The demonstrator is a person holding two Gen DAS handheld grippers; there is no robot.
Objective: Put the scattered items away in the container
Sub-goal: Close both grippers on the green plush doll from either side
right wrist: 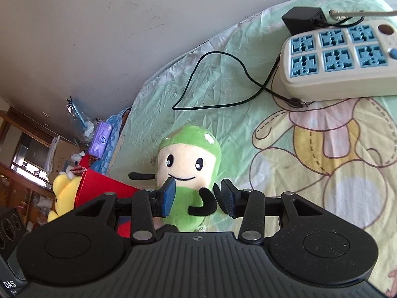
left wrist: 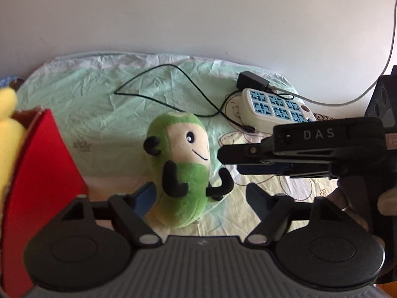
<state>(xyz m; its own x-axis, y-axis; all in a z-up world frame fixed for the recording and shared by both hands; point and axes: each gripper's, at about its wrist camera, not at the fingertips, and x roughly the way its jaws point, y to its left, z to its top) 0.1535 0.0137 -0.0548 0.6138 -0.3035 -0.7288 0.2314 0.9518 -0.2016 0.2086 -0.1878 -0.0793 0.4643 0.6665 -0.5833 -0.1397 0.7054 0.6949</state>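
Observation:
A green plush toy [left wrist: 182, 166] with a cream face and black arms lies on the bed sheet; it also shows in the right wrist view [right wrist: 189, 173]. My left gripper [left wrist: 201, 197] is open, its fingers on either side of the toy's lower body. My right gripper [right wrist: 197, 198] is open around the toy's body; it shows from the side in the left wrist view [left wrist: 223, 155], close to the toy's arm. A red container [left wrist: 37, 173] stands at the left with a yellow plush [left wrist: 7, 114] in it; both show in the right wrist view, the container [right wrist: 101, 186] and the plush [right wrist: 63, 191].
A white power strip [left wrist: 275, 108] with blue sockets, a black adapter [left wrist: 251, 80] and a thin black cable [left wrist: 173, 94] lie at the back right of the pale green sheet [left wrist: 99, 87]. A white wall rises behind. Room furniture shows far left in the right wrist view.

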